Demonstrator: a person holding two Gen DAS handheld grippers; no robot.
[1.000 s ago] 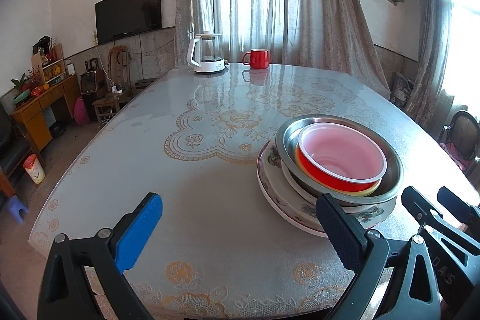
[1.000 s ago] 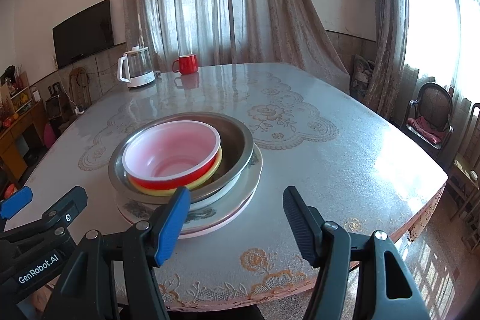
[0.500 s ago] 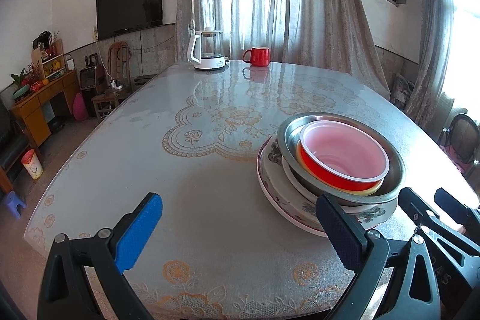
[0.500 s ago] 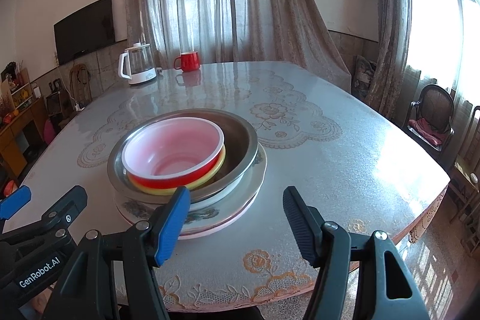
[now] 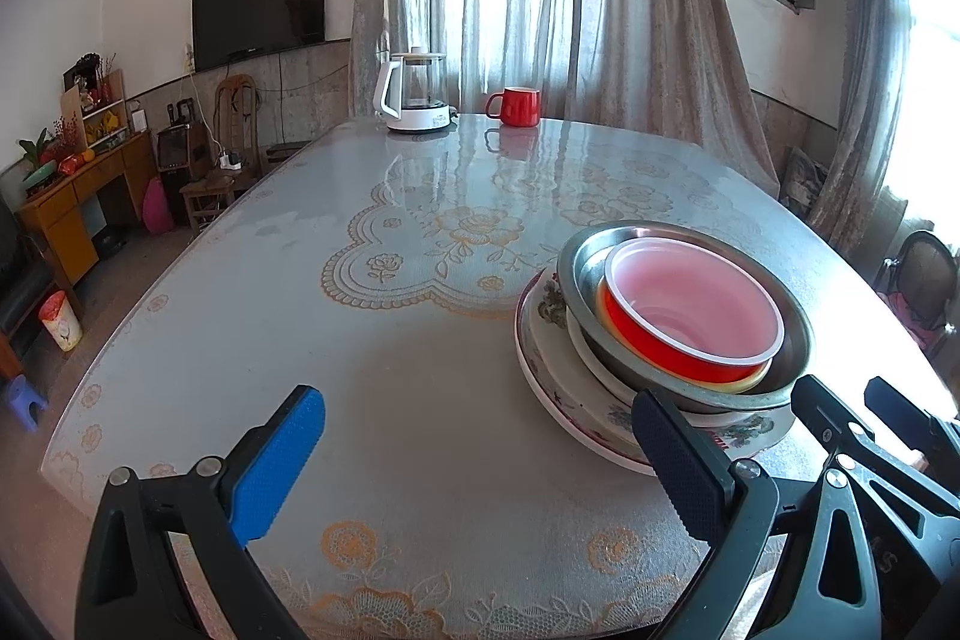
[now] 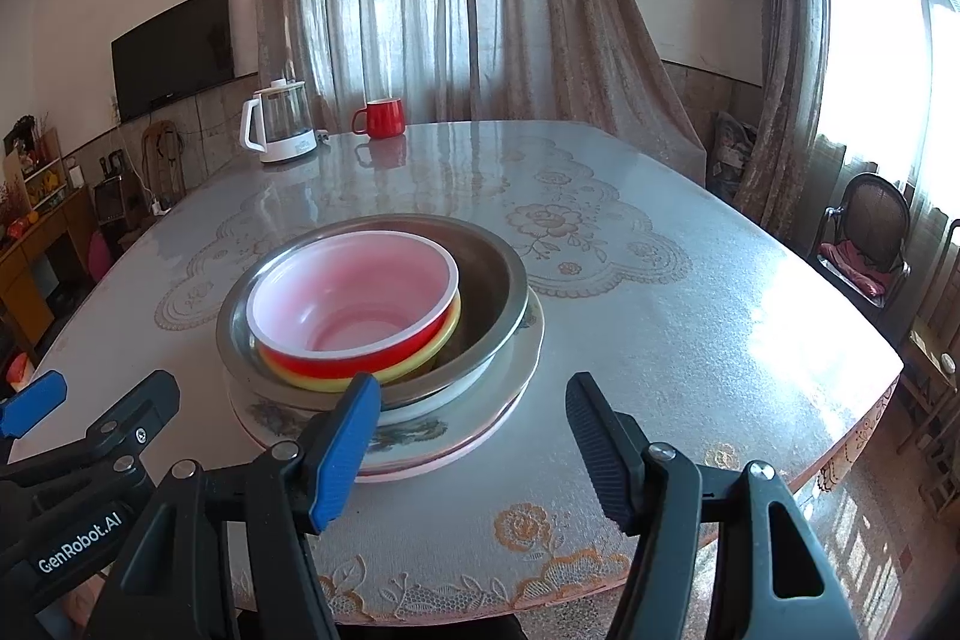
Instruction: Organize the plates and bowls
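Plates and bowls sit nested: red plastic bowl (image 6: pixel 354 304) light, metal basin (image 6: pixel 372 310) slick, floral plates (image 6: pixel 390 424) breakable. Best gripped by their rims, likely. Left gripper (image 5: pixel 480 460) and right gripper (image 6: pixel 474 436) hover wide, empty.

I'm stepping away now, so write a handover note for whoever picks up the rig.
Left hand-held gripper: open, holding nothing, near the table's front edge.
Right hand-held gripper: open, holding nothing, just in front of the stack.
Things: red bowl nested in yellow bowl, both inside metal basin, which sits on stacked plates on the table.
Done: everything is in one nested pile.
Left: cannot tell; if the pile must be sorted or moved, no grasp has begun.
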